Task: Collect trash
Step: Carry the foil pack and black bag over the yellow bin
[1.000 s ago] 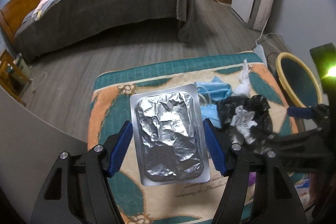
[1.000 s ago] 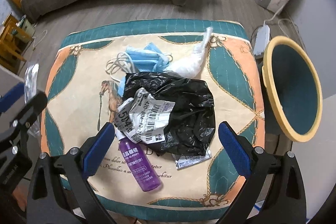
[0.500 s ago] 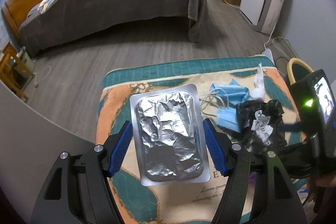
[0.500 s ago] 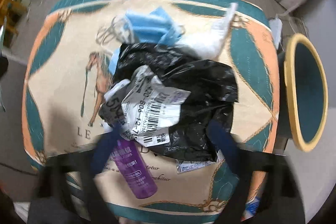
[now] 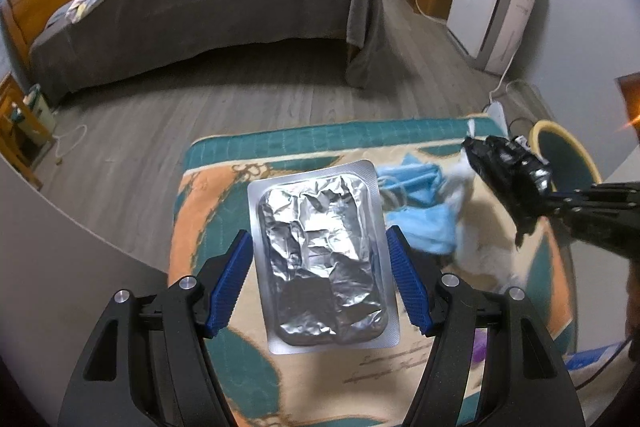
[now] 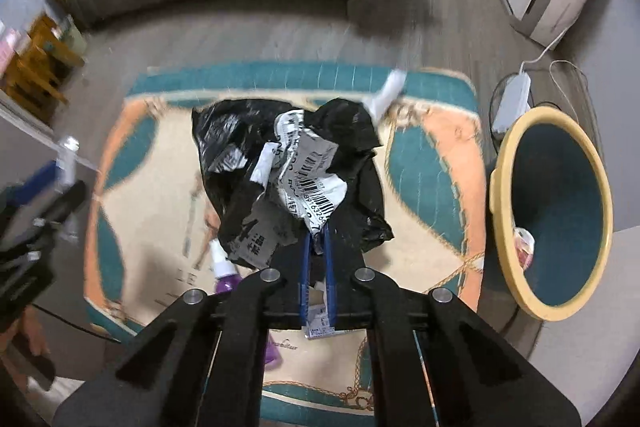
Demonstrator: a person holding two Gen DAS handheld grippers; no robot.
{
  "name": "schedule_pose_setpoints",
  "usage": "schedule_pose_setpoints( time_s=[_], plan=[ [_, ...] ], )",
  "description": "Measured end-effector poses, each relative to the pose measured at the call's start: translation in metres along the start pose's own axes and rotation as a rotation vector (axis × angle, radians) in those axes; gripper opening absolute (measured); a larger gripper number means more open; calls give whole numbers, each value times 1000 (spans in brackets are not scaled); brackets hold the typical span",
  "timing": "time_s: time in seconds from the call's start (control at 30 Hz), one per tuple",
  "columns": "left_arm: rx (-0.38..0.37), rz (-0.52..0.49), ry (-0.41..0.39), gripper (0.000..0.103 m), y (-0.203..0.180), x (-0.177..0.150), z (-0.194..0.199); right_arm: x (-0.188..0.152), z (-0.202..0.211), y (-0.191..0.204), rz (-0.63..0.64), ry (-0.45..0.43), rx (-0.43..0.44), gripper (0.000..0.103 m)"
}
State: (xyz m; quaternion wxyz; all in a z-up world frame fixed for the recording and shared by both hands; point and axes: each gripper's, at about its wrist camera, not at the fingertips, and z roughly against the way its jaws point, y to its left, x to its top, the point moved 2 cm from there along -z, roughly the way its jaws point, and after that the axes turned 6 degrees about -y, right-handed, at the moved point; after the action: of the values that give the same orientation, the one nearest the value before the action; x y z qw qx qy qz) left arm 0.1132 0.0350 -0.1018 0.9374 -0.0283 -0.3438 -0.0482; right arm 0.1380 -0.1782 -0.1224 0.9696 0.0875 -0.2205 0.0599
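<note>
My left gripper (image 5: 319, 233) is shut on a silver foil blister pack (image 5: 320, 267), held above the patterned cloth of the small table (image 5: 200, 211). My right gripper (image 6: 316, 239) is shut on a crumpled black plastic bag (image 6: 240, 139) with a barcode label, and the bag hangs lifted off the table. In the left wrist view the black bag (image 5: 504, 167) hangs at the right with the right gripper (image 5: 538, 205) on it. Blue face masks (image 5: 424, 227), a white tissue (image 6: 390, 91) and a purple bottle (image 6: 228, 275) lie on the table. A yellow-rimmed bin (image 6: 500, 211) stands right of the table.
A bed (image 5: 200, 7) with a grey cover stands across the wooden floor. A white appliance (image 5: 492, 7) and a wooden cabinet stand by the far wall. A power strip (image 6: 512, 99) with cords lies on the floor behind the bin. A small printed packet (image 6: 320, 323) lies near the table's front.
My right gripper went from wide open over the black bag to shut on it and lifted it off the table, uncovering the blue masks. The left gripper kept its hold on the foil pack.
</note>
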Motion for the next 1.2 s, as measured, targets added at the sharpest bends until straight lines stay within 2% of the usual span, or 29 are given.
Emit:
schedule_pose_setpoints(
  time_s=[0.1,0.2,0.5,0.7,0.9,1.2],
  plan=[
    [-21,9,-27,69,-13,9,5,5,26,-15,-20,-101,52,6],
    [-39,-15,-53,69,-34,18,9,7,45,-27,-14,-179,50,6],
    [-65,-112,-91,69,-103,34,6,5,72,-77,-15,-273,-5,6],
    [-90,-164,-105,69,-151,41,-4,-5,71,-124,-49,-268,-48,6],
    [-116,-224,-108,69,-198,43,-14,-15,73,-178,-127,-268,-84,6],
    [-178,-298,-89,69,-262,42,-40,-30,61,-239,-242,-229,-130,6]
  ],
)
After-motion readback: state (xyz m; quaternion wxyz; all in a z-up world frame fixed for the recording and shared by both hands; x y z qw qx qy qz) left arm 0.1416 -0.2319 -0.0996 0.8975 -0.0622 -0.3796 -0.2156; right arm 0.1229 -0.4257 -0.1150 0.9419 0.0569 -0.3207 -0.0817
